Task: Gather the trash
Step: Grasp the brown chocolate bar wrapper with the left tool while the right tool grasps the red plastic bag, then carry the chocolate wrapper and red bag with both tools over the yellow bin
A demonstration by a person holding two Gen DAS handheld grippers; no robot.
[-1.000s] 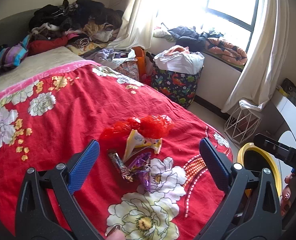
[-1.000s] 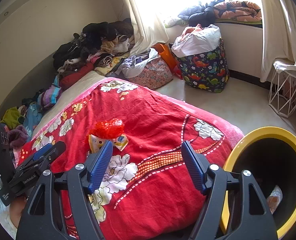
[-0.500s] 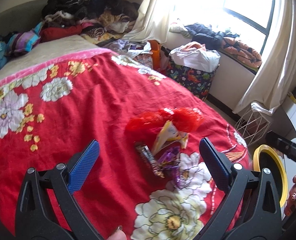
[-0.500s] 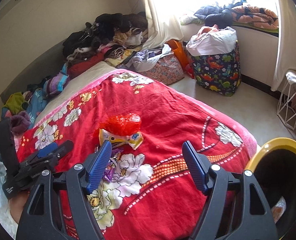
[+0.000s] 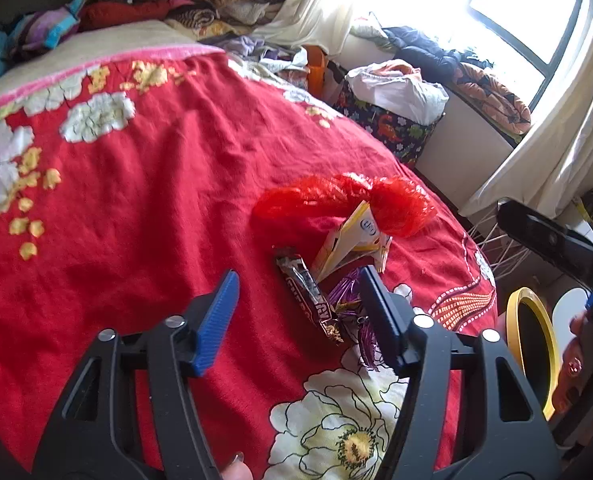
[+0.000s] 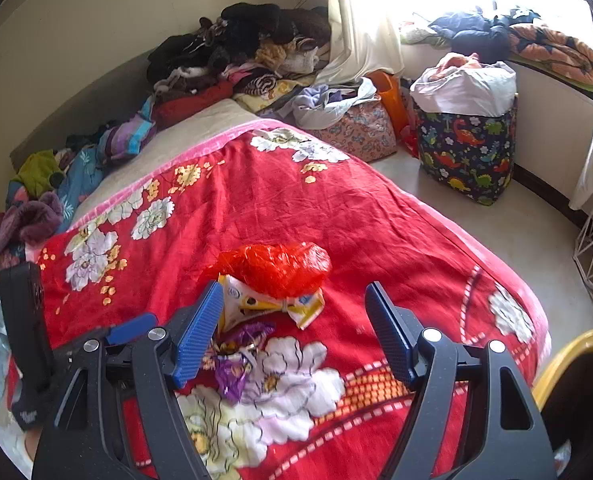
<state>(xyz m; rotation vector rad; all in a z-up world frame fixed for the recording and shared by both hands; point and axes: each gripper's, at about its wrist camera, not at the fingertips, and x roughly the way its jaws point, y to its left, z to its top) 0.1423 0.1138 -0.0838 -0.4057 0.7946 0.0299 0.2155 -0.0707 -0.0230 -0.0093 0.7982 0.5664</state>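
Risk: left gripper (image 5: pixel 298 300), jaws closing w/ brown candy-bar wrapper (image 5: pixel 310 300) between them but pads not yet pressing, may pinch the red blanket (image 5: pixel 136 200) too, or the slick foil slips out. Wrapper sits at 12 o'clock of its tips; purple foil (image 5: pixel 352 304) ~2 o'clock. Right gripper (image 6: pixel 296 332) hangs wide, empty; yellow packet (image 6: pixel 264 304) and red plastic bag (image 6: pixel 280 268) at 12 o'clock. Yellow-rimmed bin (image 6: pixel 568 356) at 3 o'clock.

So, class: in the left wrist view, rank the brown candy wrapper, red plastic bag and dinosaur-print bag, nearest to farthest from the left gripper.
1. Brown candy wrapper, between the closing left gripper fingers.
2. Red plastic bag, beyond on the bedspread.
3. Dinosaur-print bag, on the floor past the bed.
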